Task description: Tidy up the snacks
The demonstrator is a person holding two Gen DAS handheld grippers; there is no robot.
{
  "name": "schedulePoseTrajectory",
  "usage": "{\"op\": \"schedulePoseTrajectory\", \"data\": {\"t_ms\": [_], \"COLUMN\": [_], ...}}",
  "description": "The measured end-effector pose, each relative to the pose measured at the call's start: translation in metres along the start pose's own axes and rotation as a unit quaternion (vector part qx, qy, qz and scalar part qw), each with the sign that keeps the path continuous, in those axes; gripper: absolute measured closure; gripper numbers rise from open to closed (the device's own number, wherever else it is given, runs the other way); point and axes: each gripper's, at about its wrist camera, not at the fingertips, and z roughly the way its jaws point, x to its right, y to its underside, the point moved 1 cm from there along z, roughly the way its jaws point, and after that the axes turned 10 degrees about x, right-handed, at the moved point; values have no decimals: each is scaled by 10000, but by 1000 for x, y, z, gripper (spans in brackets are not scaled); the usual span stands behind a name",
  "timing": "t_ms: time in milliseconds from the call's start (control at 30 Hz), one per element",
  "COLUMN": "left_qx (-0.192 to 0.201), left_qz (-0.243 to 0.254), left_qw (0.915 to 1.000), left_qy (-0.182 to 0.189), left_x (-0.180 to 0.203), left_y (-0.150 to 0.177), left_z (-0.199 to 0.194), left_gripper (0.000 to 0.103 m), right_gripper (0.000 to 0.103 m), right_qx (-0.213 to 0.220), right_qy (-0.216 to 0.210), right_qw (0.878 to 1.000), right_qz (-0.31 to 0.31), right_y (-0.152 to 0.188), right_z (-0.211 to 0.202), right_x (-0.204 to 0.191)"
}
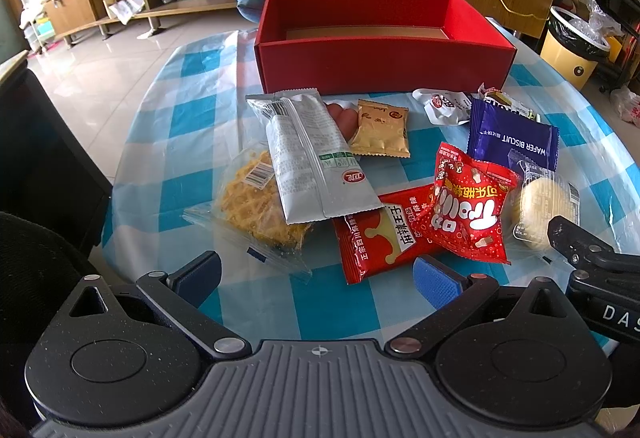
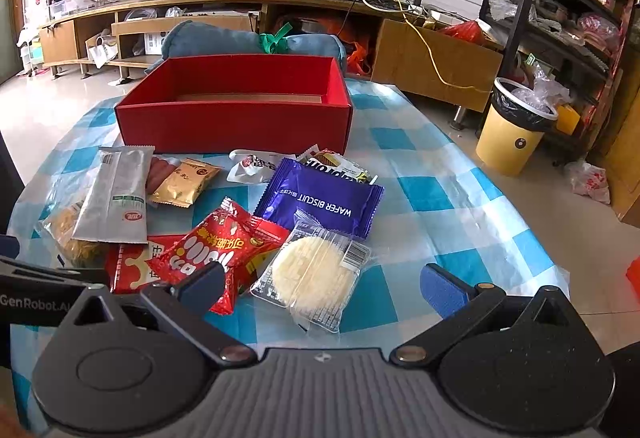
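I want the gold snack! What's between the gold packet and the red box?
Only bare checked tablecloth separates the gold packet from the red box; the right wrist view shows it.

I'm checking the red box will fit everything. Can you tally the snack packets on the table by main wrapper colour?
Red: 2, the puffy cola-candy bag and the flat spicy-snack packet
Clear: 2, the yellow waffle-snack bag and the round pale cake pack
Silver-grey: 1
Gold: 1
Purple wafer biscuit: 1
White: 1
Partly hidden, colour unclear: 2
Total: 10
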Motion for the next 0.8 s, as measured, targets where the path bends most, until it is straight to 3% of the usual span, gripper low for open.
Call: {"op": "schedulePoseTrajectory", "data": {"t_ms": [800], "left_qx": [-1], "left_qz": [-1], "left_qw": [10000], "left_qy": [-2], "left_x": [0], "left_y": [0], "left_z": [0], "left_gripper": [0], "right_gripper": [3], "right_qx": [-12], "right_qy": [-7], "right_qw": [10000], "right_qz": [-9], "right_y": [2], "right_z": [1], "right_x": [-1]}}
